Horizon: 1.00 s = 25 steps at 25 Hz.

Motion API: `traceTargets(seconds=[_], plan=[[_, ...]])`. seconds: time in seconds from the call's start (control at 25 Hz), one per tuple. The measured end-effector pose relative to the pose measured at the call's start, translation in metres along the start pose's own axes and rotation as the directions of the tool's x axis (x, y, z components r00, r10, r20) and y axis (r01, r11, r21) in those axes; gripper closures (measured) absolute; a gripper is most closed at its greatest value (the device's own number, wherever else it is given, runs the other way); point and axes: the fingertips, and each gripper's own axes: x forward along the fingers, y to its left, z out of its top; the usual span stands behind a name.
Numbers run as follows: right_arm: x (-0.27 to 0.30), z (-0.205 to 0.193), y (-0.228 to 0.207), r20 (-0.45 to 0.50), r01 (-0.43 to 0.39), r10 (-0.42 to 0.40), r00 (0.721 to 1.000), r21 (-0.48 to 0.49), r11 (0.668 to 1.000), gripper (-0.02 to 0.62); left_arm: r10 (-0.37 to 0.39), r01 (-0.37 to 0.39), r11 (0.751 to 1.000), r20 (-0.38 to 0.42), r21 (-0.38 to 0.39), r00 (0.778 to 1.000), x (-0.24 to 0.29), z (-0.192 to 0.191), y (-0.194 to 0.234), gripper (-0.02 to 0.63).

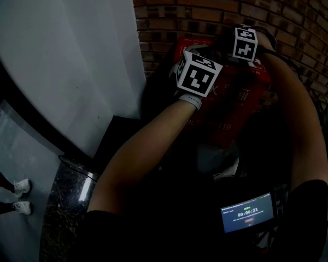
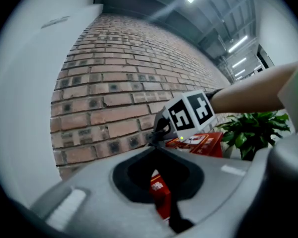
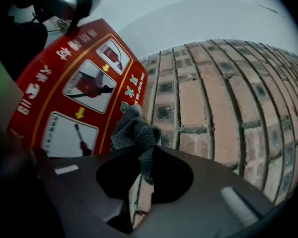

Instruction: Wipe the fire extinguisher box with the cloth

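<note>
Fire extinguisher box (image 3: 74, 98), a flat-faced red cabinet with glossy white pictogram panels edged in yellow, stands against a rough brick wall (image 3: 213, 108) with pale mortar lines. The right tool (image 3: 140, 150) has its jaws pinched on a bunched grey cloth (image 3: 136, 130) of nubbly weave, its crumpled top seen against the box's edge. The left tool (image 2: 156, 147) has its smooth grey jaws closed tip to tip, holding nothing, with a strip of red box showing behind them.
</note>
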Motion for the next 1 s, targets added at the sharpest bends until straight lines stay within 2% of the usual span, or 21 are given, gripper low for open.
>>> traceTargets(seconds=[0.24, 0.4, 0.68, 1.0], plan=[[0.039, 0.008, 0.002, -0.046, 0.003, -0.006, 0.999, -0.073, 0.997, 0.557, -0.021, 0.02, 0.999, 0.048, 0.025, 0.999, -0.007, -0.003, 0.004, 0.603], [0.044, 0.012, 0.009, -0.045, 0.005, -0.011, 0.999, -0.128, 0.992, 0.558, -0.018, 0.019, 1.0, 0.019, -0.016, 1.0, -0.007, -0.019, 0.006, 0.603], [0.019, 0.025, 0.026, 0.012, -0.029, 0.032, 0.999, -0.175, 0.984, 0.56, -0.002, 0.003, 1.0, 0.03, -0.011, 1.0, -0.012, -0.015, 0.006, 0.603], [-0.028, 0.058, 0.057, 0.067, -0.089, 0.105, 0.992, -0.213, 0.973, 0.56, 0.034, -0.034, 0.999, 0.027, 0.01, 0.999, -0.034, -0.013, -0.001, 0.603]])
